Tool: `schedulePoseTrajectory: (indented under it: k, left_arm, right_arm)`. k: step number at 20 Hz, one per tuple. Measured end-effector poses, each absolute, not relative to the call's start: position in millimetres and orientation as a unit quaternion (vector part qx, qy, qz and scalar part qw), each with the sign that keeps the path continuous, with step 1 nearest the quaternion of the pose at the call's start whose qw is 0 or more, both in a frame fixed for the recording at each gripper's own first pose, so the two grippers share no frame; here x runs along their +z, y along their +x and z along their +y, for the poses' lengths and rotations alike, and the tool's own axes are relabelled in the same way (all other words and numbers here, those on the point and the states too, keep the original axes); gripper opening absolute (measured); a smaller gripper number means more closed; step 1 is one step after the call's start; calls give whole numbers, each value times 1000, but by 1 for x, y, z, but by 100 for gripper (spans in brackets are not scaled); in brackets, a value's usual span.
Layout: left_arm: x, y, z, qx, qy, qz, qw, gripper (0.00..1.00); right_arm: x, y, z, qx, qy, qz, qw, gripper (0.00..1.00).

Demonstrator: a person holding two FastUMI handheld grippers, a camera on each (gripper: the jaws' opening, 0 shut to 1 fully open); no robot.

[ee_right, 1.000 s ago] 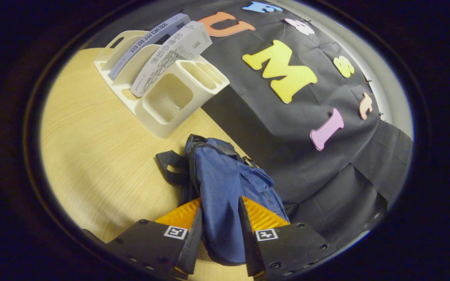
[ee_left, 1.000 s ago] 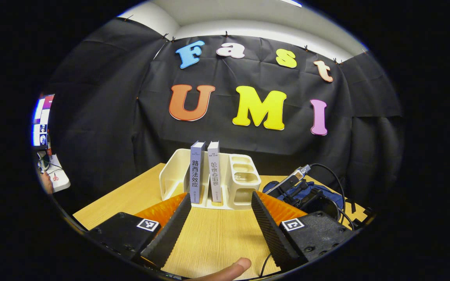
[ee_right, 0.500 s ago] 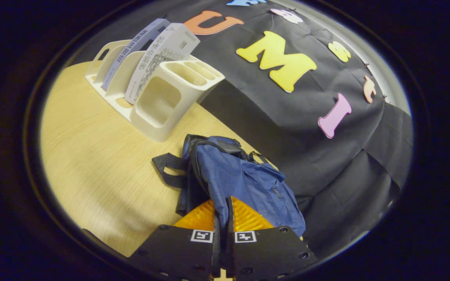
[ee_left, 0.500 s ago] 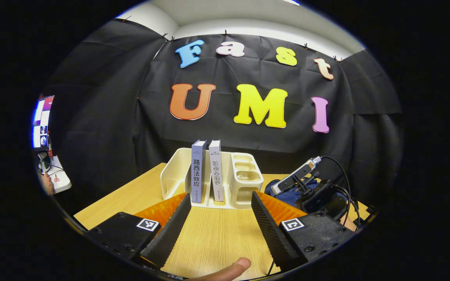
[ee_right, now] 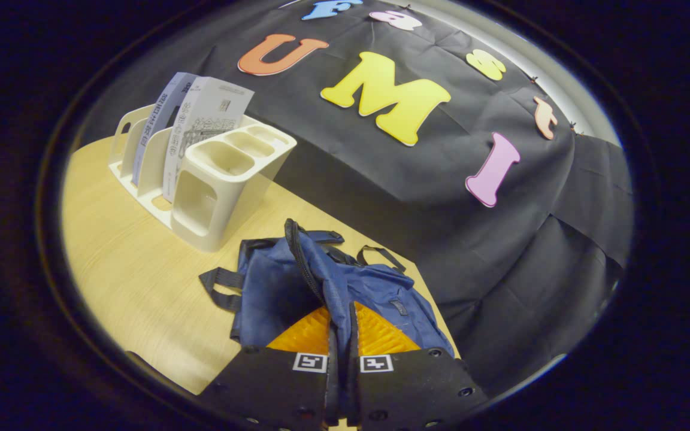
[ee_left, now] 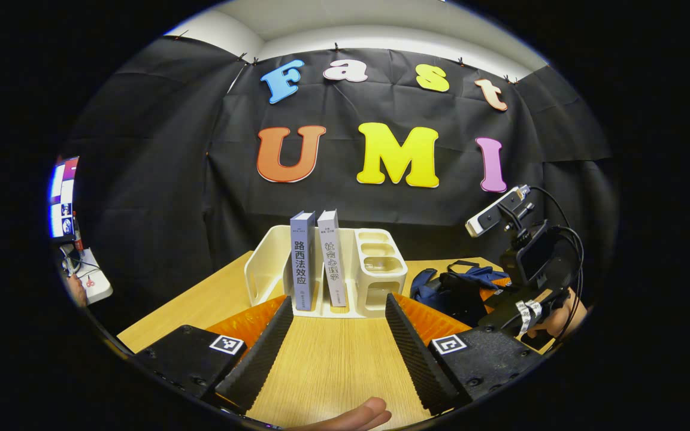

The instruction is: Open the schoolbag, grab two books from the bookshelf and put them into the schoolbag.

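**Blue fabric pinched and lifted beside a cream rack**

Blue woven cloth, soft and creased, makes up the schoolbag point(ee_right: 375, 287), which lies on the pale wood-grain table point(ee_right: 129, 269) just right of the bookshelf point(ee_right: 219, 179). In the right gripper view the right gripper point(ee_right: 340, 335) has its two fingers drawn nearly together with a fold of the bag's flap clamped between them; the ribbed pads point(ee_right: 306, 329) press the cloth from both sides. A dark zip line curves along the raised edge, and black webbing straps loop out at the bag's near and far sides. The bag's inside is in shadow and hard to make out.

The bookshelf is a smooth, cream moulded plastic rack with rounded corners, upright dividers and three small cup-shaped wells at one end. Two books stand upright in adjoining slots: a grey-blue book point(ee_left: 302, 260) and, just beside it, a white book point(ee_left: 331, 257), spines facing the left gripper.

In the left gripper view the left gripper point(ee_left: 339, 320) stands wide open over bare table, holding nothing, its ridged fingers framing the rack, which is near but apart. A fingertip point(ee_left: 360, 416) is cut off at the bottom edge. At far right, the other gripper's body, camera and cables hide much of the schoolbag point(ee_left: 450, 287).
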State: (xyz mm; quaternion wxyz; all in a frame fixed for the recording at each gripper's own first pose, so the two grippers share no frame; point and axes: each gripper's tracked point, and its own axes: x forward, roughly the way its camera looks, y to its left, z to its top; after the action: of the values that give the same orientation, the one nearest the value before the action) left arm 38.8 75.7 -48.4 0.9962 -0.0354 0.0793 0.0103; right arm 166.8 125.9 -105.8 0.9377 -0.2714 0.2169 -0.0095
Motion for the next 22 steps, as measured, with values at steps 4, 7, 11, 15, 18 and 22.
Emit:
schedulePoseTrajectory:
  k: [4, 7, 11, 15, 18, 22]
  left_arm:
    - [-63, 47, 84, 36, -20, 93, 995, 98]
    - [-80, 57, 71, 26, -46, 113, 992, 98]
    - [-104, 67, 57, 22, -38, 141, 989, 99]
    - [-111, 71, 54, 36, -10, 139, 990, 99]
    - [-108, 73, 46, 23, -22, 133, 991, 99]
    - [-103, 89, 47, 23, -26, 136, 990, 99]
  right_arm:
    - [-82, 179, 105, -11, -256, 208, 944, 5]
    - [-63, 184, 90, -12, -237, 197, 951, 5]
    - [-42, 189, 69, -12, -229, 177, 957, 5]
    - [-20, 195, 43, -11, -201, 155, 967, 5]
    - [-10, 203, 29, -1, -195, 144, 970, 5]
    - [14, 213, 17, 3, -204, 123, 971, 5]
